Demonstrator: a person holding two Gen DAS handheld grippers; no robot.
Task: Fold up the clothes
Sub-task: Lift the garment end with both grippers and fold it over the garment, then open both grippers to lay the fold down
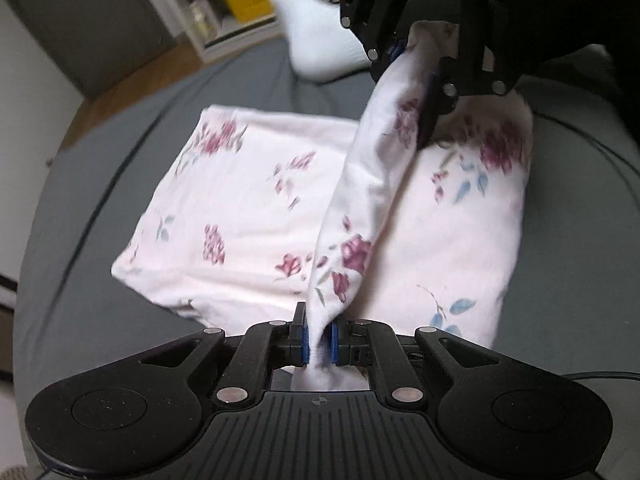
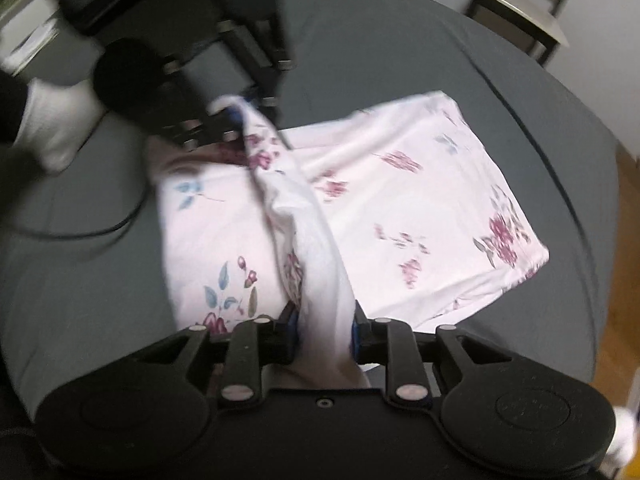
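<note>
Floral cloth [image 1: 240, 200] lies half-folded on the grey bed [image 1: 100, 200]; your left gripper [image 1: 318, 336] and right gripper [image 2: 324, 328] each pinch one end of the raised ridge; pull unevenly and the fold skews, or the thin pinch slips; white sock [image 1: 316, 40] and black cable [image 2: 80, 232] lie near, cable may snag.

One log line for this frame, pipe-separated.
step: fold | left gripper: shut on floral cloth | right gripper: shut on floral cloth | lifted strip taut between jaws | surface: grey bed cover
</note>
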